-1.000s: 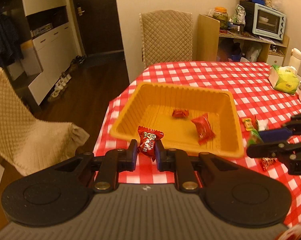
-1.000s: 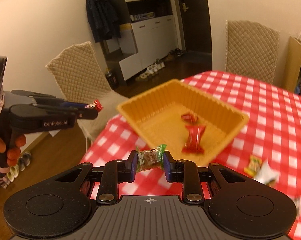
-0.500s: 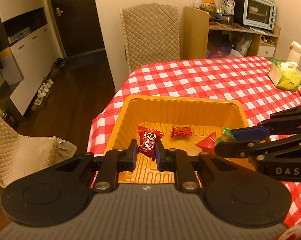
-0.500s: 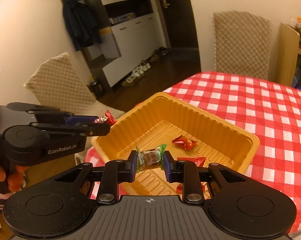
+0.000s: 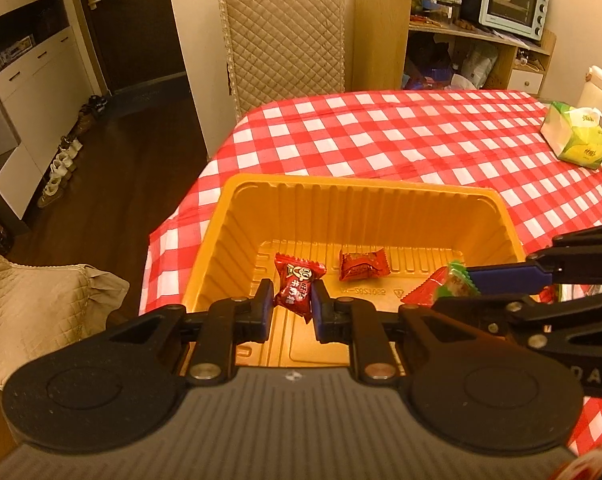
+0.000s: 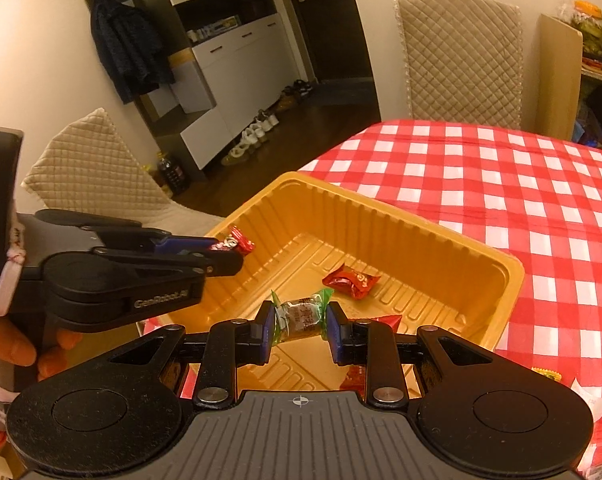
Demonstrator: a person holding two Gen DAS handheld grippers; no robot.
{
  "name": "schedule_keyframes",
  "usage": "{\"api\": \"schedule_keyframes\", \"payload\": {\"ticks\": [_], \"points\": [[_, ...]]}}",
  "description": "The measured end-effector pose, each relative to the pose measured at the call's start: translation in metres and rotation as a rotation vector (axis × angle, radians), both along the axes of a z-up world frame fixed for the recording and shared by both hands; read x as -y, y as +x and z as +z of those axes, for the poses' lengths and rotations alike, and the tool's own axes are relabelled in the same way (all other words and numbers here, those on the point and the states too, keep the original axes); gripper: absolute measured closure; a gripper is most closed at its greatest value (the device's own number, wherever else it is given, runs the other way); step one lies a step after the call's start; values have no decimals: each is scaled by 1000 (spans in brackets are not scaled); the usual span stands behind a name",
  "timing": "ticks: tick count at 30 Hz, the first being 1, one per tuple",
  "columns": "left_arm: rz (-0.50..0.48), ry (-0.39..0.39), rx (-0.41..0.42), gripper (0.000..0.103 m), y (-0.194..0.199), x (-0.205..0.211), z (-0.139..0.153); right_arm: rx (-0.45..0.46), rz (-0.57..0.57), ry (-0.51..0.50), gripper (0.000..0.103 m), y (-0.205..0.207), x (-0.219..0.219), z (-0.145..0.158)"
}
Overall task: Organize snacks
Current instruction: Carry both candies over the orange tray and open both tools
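- Snacks now hang over the yellow tray (image 5: 357, 196): both claws have travelled in from the bench edge.
- Left claw (image 5: 289, 306) clenches a red packet (image 5: 297, 286).
- Right claw (image 6: 297, 326) clenches a green-ended candy (image 6: 299, 316); release comes next, probably.

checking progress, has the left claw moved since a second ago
Yes. The left claw, gripping the red snack, moved forward from before the yellow tray to above it.

Warm orange indoor light on both views, moderately bright, strong fisheye bending of walls and doorway (image 5: 141, 20) at the edges, dark corners, centre sharp, soft shadows inside the yellow tray (image 5: 365, 216), slight blur at the lower rim
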State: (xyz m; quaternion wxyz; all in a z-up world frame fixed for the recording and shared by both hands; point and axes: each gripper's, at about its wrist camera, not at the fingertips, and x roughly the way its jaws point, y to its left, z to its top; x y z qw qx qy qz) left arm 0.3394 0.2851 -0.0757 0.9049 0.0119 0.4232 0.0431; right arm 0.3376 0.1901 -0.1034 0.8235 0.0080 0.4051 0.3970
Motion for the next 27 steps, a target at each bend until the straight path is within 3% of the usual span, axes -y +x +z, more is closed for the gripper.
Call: {"api": "schedule_keyframes", "payload": {"ticks": [7, 27], "points": [[1, -18, -18, 84, 2, -4, -8, -5, -10, -1, 75, 1, 1, -2], [8, -30, -5, 74, -15, -19, 5, 27, -10, -12, 75, 4, -20, -7]]}}
